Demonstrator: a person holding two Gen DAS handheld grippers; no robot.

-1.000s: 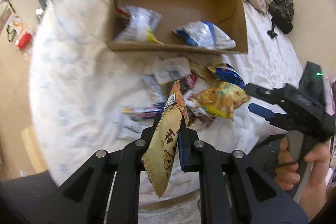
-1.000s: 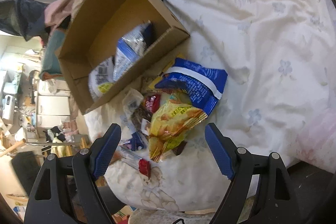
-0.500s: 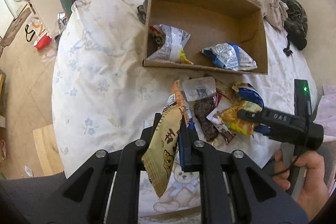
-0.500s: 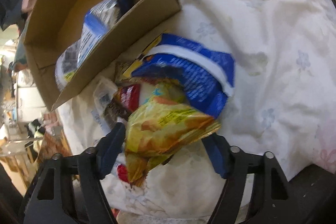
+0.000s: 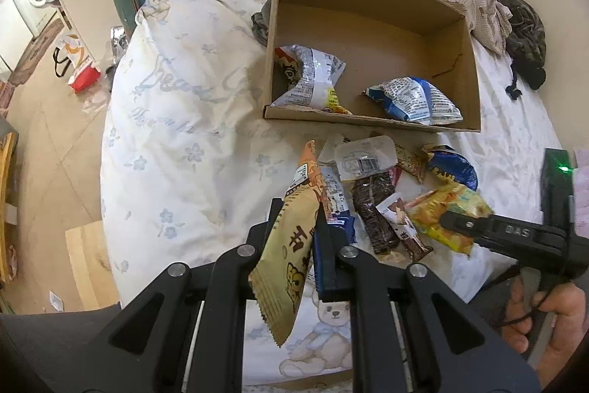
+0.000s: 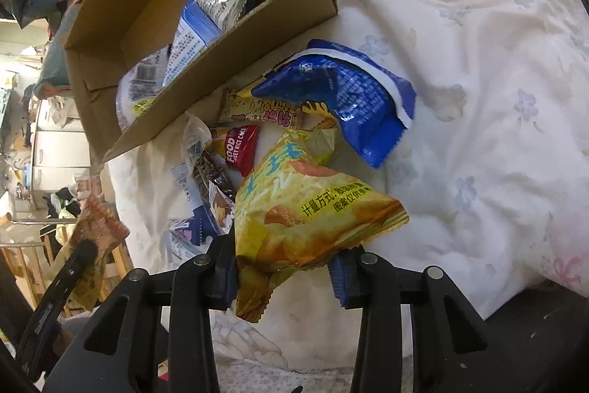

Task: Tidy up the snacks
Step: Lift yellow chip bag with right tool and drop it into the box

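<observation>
The right tool point(image 6: 283, 277) has just been closing, and the yellow bag point(image 6: 309, 220) is now caught between its jaws, pinched at its lower end with the pads narrowed on the crinkled film. A grip appears to be made, so the bag is judged ready to be lifted toward the box point(image 5: 371, 124). The bag is not yet raised; it is still lying on the bed point(image 5: 176, 142), just in front of the box, at the near edge of the loose pile.

The left tool point(image 5: 316, 234) is fully closed on a tan packet point(image 5: 291, 260), which is held upright, clear of the bed and short of the box.

Inside the box two bags are seen: a white bag point(image 5: 313, 76) at its left end and a blue-white bag point(image 5: 416, 98) at its right. In front of the box a blue bag point(image 6: 349, 91), a red packet point(image 6: 239, 146) and several smaller wrappers are left to be sorted.

Compared with a second ago, the right jaws, then wide and hanging above the pile with nothing between them, are now drawn in on the yellow bag, and the pile is seen from closer. In the left view the box is seen from farther back, with more of the bed and floor shown. The tan packet is held as before.
</observation>
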